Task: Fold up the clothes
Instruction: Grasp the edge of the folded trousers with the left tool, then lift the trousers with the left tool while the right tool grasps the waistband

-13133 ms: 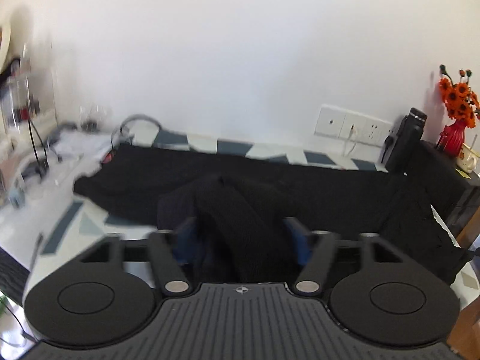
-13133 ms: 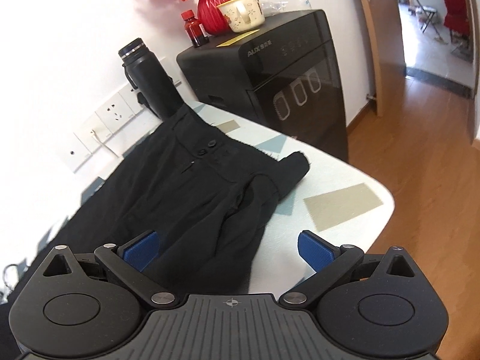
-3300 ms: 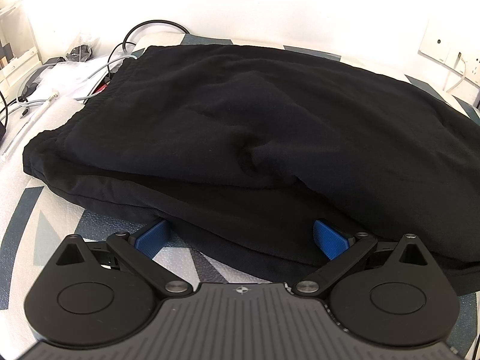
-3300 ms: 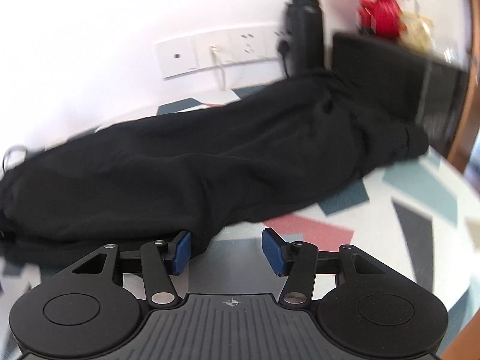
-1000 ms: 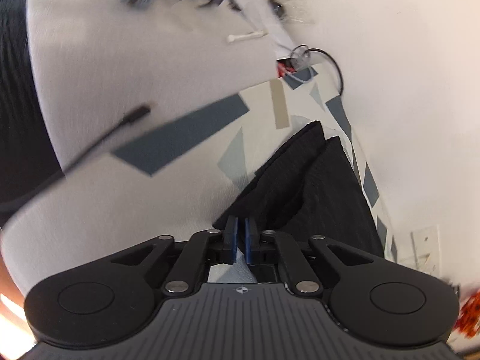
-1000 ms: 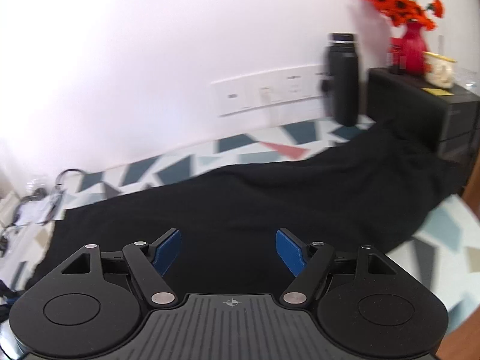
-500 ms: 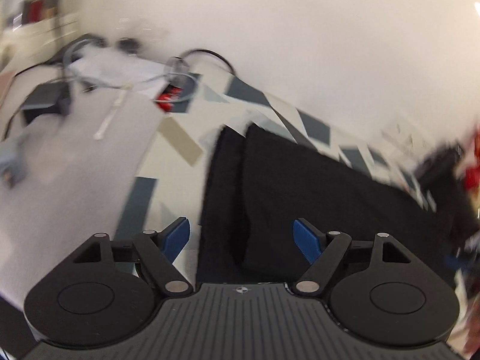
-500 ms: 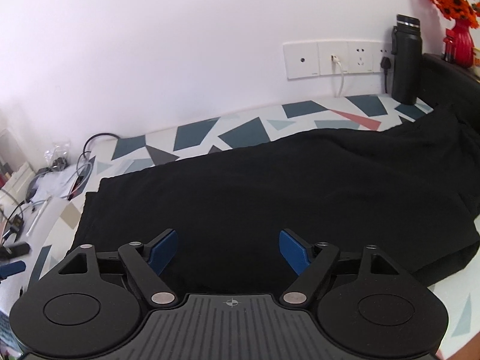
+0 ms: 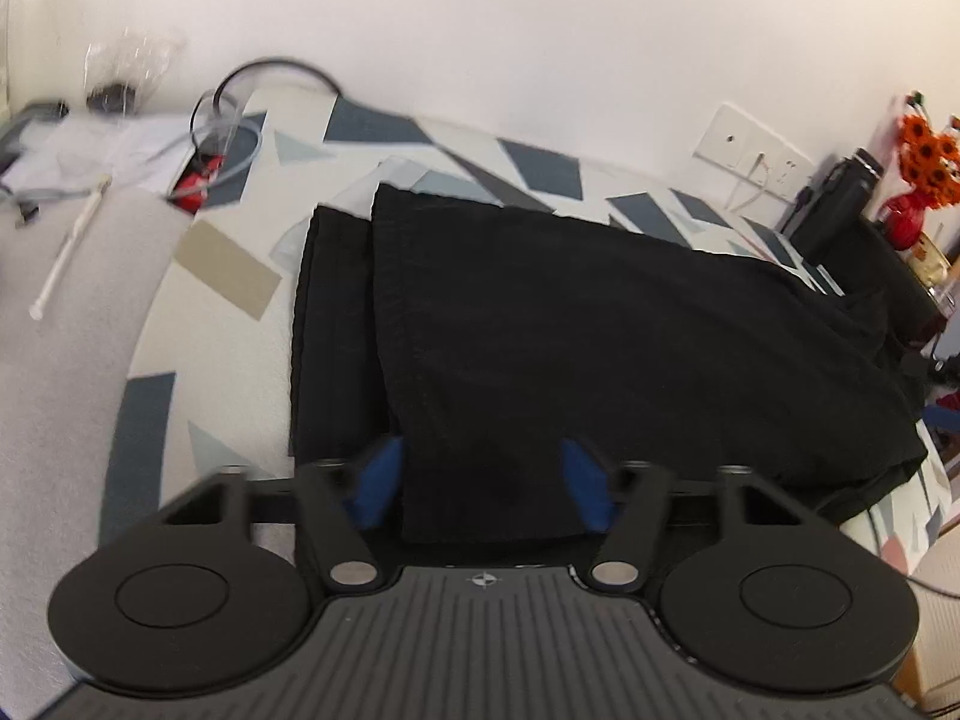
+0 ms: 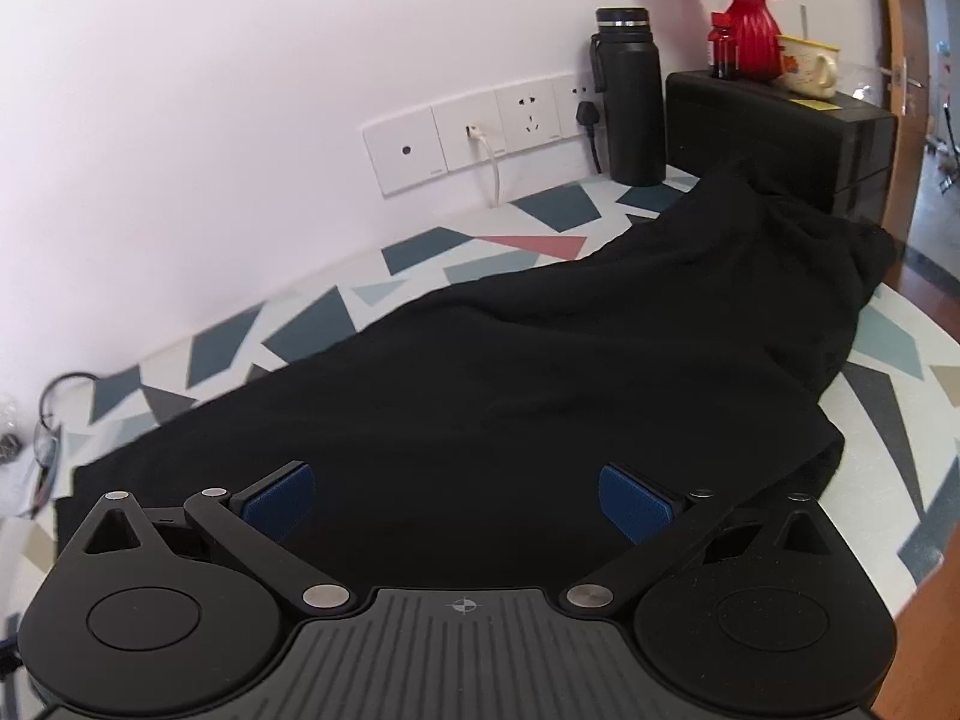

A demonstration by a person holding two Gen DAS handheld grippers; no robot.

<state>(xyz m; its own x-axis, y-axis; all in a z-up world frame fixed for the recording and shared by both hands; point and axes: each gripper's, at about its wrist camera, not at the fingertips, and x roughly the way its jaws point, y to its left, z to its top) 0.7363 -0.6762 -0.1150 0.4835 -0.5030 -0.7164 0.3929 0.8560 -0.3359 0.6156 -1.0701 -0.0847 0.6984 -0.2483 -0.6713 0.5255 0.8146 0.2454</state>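
White wall backs a table [image 10: 528, 204] patterned with coloured shards, where we see black trousers [image 9: 600, 336] spread along it. Their far end bunches against a black cabinet [image 10: 780, 120] — its folds too dark to read. Our left gripper [image 9: 480, 483] hangs over the near hem, jaws apart and closing, cloth seen between the pads [image 9: 375, 483]; whether they touch it we cannot tell. Our right gripper [image 10: 459, 501] hovers above the middle, jaws opening wide, gripping nothing. Clutter at the left [image 9: 90, 138] is blurred — cables, perhaps.
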